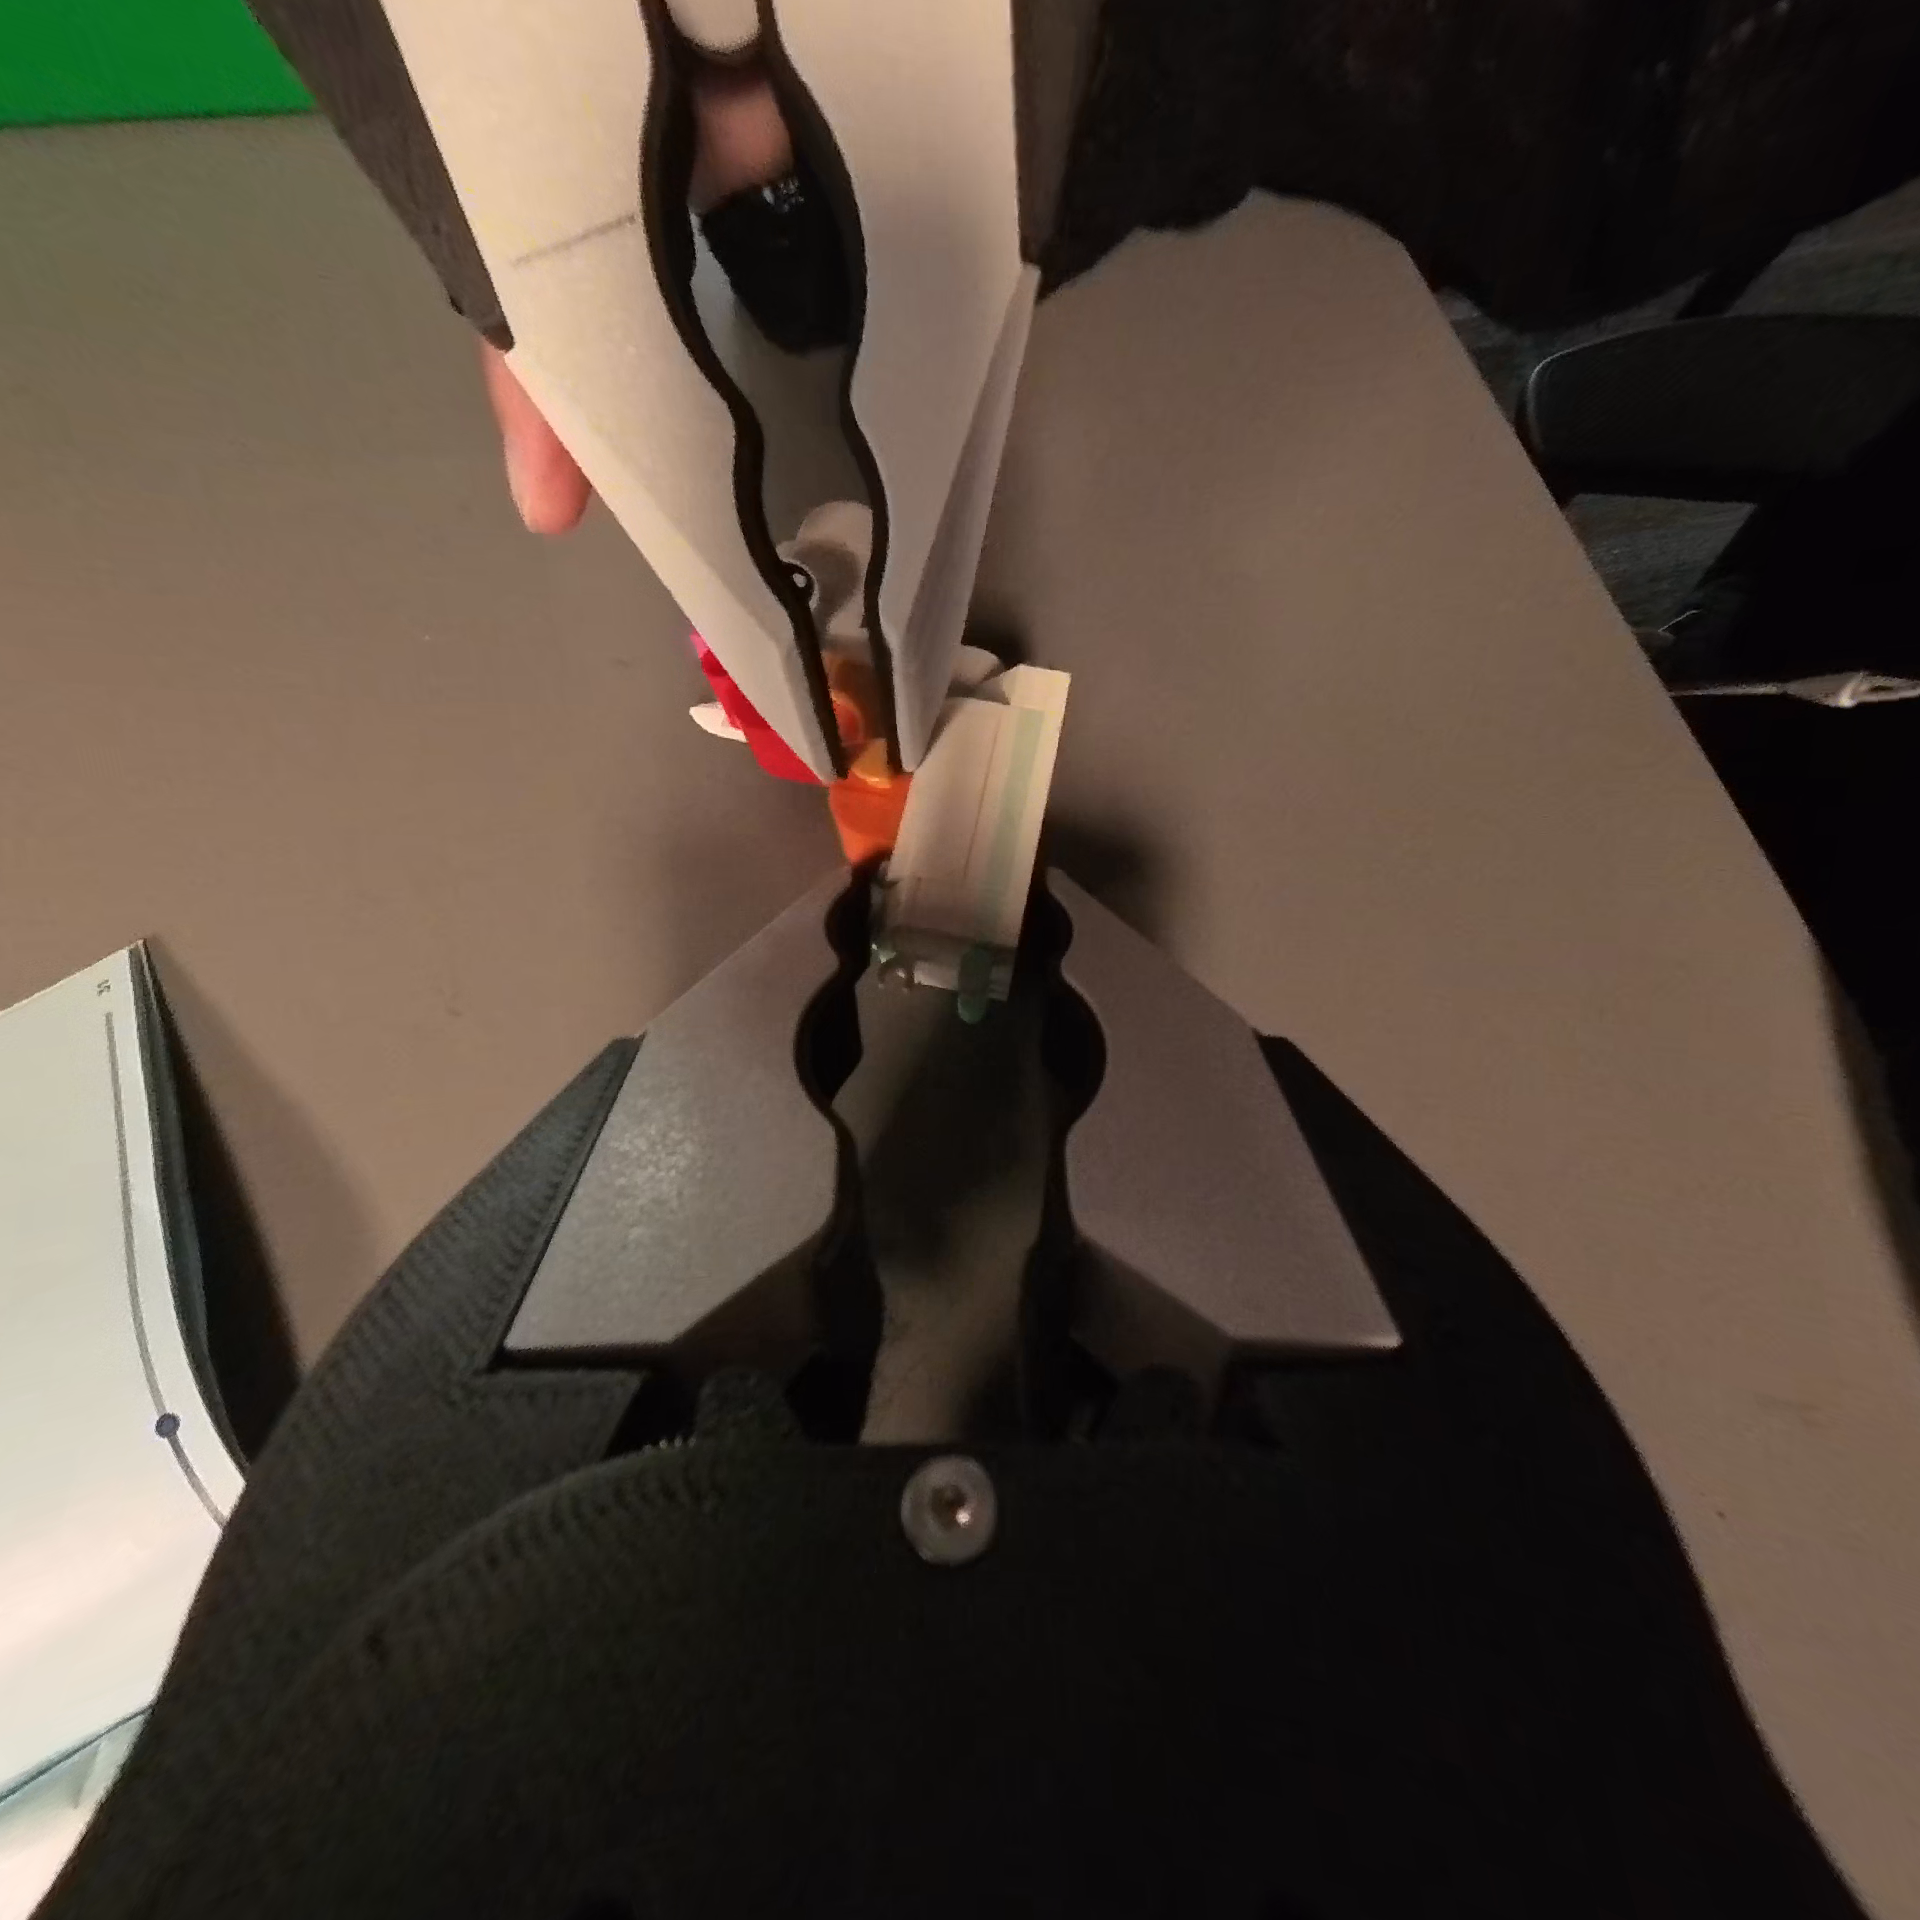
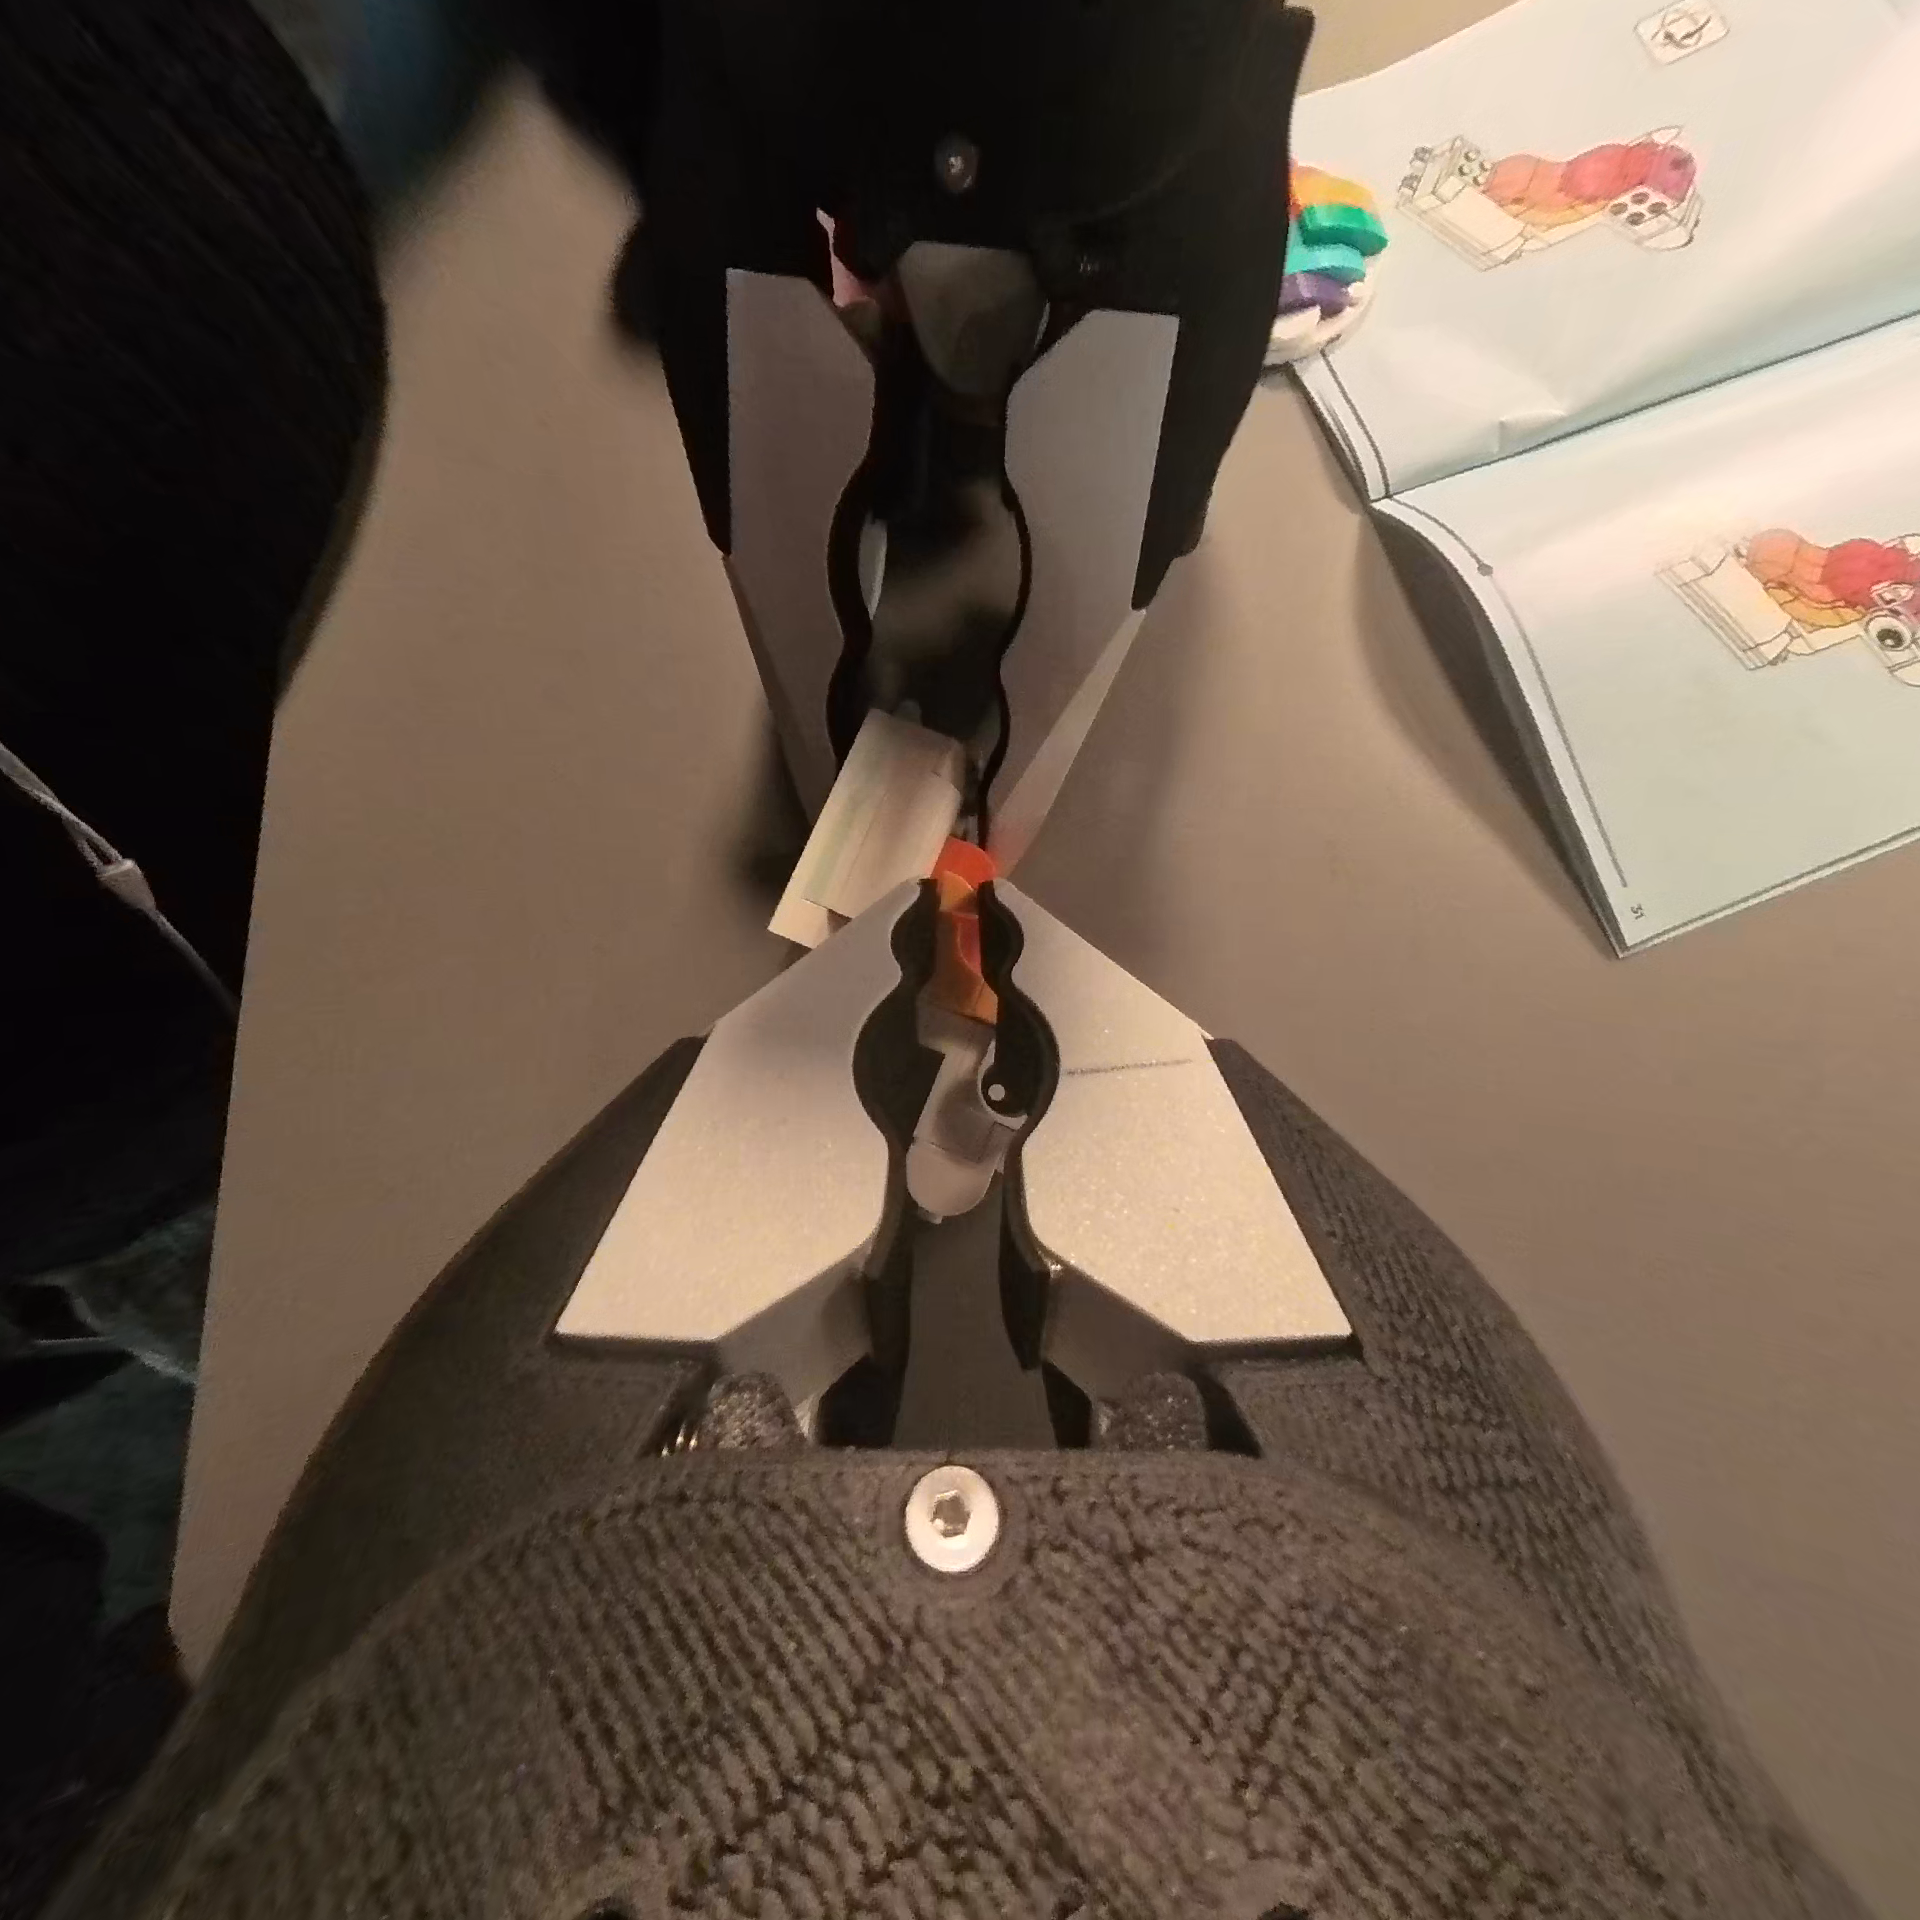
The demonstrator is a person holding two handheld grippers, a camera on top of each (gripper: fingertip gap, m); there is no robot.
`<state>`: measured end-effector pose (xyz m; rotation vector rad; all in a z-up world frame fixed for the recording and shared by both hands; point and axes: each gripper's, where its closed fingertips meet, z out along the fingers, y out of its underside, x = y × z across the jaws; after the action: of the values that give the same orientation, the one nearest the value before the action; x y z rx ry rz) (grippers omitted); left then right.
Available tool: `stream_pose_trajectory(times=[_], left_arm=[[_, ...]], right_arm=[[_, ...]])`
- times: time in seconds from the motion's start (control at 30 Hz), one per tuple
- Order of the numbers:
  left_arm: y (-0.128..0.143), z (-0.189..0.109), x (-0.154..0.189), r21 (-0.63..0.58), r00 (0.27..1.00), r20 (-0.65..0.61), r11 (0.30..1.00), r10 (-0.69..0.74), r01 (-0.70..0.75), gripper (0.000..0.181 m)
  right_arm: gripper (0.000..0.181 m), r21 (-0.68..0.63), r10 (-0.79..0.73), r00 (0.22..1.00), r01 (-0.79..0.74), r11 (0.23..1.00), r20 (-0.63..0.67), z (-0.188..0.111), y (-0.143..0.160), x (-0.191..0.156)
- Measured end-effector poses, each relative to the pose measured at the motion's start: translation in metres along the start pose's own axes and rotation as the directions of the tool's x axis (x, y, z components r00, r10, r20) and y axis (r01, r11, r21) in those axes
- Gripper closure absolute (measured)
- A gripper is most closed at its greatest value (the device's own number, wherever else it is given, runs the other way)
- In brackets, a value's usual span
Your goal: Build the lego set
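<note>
The two grippers meet tip to tip above the grey table [image 1: 312, 675]. My left gripper [image 1: 951, 904] is shut on a white lego block [image 1: 977, 810] with a pale green edge. My right gripper [image 2: 958, 894] is shut on an orange and red lego part [image 2: 961, 956], with white pieces [image 2: 961, 1132] further back between its fingers. The orange part [image 1: 868, 826] touches the white block's side. In the left wrist view, the right gripper [image 1: 868, 769] comes in from above. In the right wrist view, the left gripper [image 2: 904, 800] holds the white block [image 2: 873, 800].
An open instruction booklet [image 2: 1662, 468] lies on the table at the right, and its corner shows in the left wrist view [image 1: 73, 1247]. A small pile of coloured lego pieces [image 2: 1335, 249] sits beside it. The table's curved edge [image 1: 1558, 520] and a dark chair [image 1: 1714, 395] are close. My left and right fingertips are right by each other.
</note>
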<state>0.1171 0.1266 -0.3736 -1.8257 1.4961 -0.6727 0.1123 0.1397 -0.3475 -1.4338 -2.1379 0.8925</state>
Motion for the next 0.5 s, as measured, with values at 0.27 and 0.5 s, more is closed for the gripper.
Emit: stream_pose_trajectory(times=[0.27, 0.5], left_arm=[[0.0001, 0.0000, 0.0000, 0.000, 1.000, -0.003, 1.000, -0.003, 0.003, 0.152], [0.0001, 0.0000, 0.0000, -0.001, 1.000, -0.005, 1.000, -0.005, 0.005, 0.152]], right_arm=[[0.172, 0.038, 0.034, 0.999, -0.035, 0.999, 0.035, -0.0024, 0.0000, -0.0002], [0.171, 0.058, 0.061, 0.996, -0.065, 0.996, 0.069, -0.0038, 0.0012, -0.0012]])
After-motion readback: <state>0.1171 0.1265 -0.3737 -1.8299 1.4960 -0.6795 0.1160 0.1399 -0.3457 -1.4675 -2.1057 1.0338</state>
